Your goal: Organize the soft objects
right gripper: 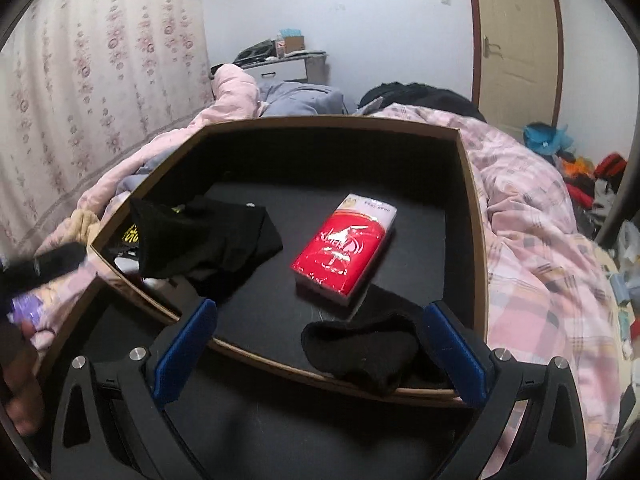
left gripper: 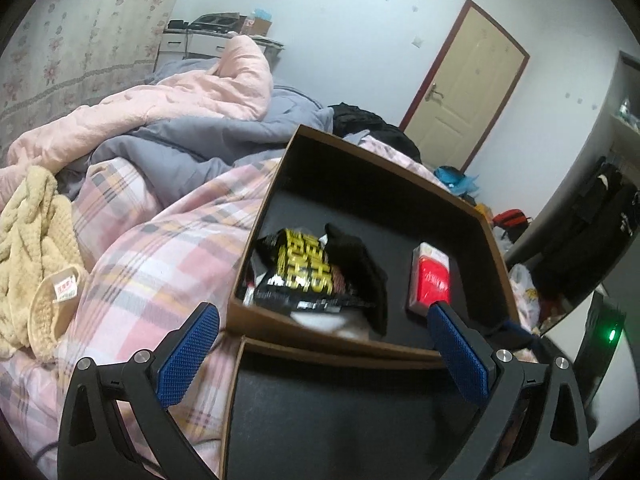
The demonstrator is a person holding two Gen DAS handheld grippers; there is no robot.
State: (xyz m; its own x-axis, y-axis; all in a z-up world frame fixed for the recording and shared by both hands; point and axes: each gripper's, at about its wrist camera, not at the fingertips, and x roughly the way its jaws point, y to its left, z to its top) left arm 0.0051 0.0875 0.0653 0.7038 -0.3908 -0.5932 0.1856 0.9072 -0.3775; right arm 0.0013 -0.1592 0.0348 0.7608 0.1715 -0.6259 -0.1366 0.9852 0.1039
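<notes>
Left gripper (left gripper: 323,316) and right gripper (right gripper: 320,316) match: black plastic frames, triangular cutouts, silver round screws, blue finger pads (left gripper: 188,356) with a fine diamond-grid texture.

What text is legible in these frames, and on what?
Nothing reads cleanly.
Black snack packet: large gold characters, too blurred to read.
Red tissue pack: white logo and script, warped, not readable; small print on its white end too small.
Beige towel: red print on its tag, too small.
Black socks, the box: no text seen.
</notes>
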